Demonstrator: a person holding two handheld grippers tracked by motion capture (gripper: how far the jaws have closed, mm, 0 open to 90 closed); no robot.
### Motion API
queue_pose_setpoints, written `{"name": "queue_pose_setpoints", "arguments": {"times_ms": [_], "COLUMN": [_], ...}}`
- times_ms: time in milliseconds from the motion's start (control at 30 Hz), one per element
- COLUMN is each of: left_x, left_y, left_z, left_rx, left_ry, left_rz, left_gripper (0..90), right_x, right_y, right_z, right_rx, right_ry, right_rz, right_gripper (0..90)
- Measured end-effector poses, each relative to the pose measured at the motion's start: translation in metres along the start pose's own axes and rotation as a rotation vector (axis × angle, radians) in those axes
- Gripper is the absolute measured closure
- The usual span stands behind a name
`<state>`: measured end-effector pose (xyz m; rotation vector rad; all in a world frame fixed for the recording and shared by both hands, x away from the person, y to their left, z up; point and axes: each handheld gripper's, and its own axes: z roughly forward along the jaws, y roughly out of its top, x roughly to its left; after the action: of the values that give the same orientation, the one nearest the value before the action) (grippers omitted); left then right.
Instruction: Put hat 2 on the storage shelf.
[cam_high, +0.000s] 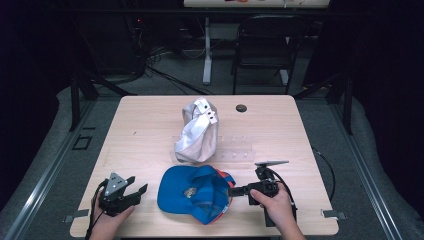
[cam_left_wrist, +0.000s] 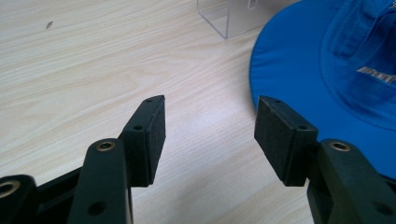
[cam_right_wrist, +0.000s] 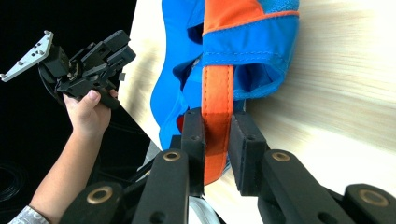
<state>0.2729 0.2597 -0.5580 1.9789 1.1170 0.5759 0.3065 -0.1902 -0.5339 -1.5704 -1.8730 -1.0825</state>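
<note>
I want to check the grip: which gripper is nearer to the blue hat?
Right. The right gripper is shut on the orange strap of the blue hat. The left gripper stands open beside the hat's brim, not touching it.

No text, label, brand name or number can be read anywhere. The blue hat (cam_high: 192, 192) carries a small emblem on its crown; from the high view it is a tiny pale patch, too small to make out. In the left gripper view the hat (cam_left_wrist: 327, 70) shows the edge of that emblem as a strip of pale embroidered lettering cut off by the frame edge, with the letters too blurred and partial to read. The white hat (cam_high: 196, 131) shows no legible writing.
</note>
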Motion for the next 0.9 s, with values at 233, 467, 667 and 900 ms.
{"name": "queue_pose_setpoints", "arguments": {"times_ms": [233,467,667,900], "left_x": [-0.002,-0.006,-0.011,-0.014], "left_y": [0.005,0.013,0.019,0.025], "left_z": [0.005,0.011,0.017,0.025], "left_rx": [-0.013,-0.015,-0.026,-0.032], "left_ry": [-0.021,-0.050,-0.085,-0.100], "left_rz": [0.010,0.022,0.036,0.043], "left_gripper": [44.2,44.5,44.6,44.9], "right_x": [-0.014,-0.026,-0.034,-0.039], "right_y": [-0.006,-0.014,-0.020,-0.028], "right_z": [-0.017,-0.027,-0.039,-0.052], "right_rx": [-0.065,-0.131,-0.177,-0.210], "right_ry": [-0.005,-0.053,-0.075,-0.085], "right_rz": [0.056,0.093,0.112,0.136], "right_gripper": [77.6,77.5,77.6,77.6]}}
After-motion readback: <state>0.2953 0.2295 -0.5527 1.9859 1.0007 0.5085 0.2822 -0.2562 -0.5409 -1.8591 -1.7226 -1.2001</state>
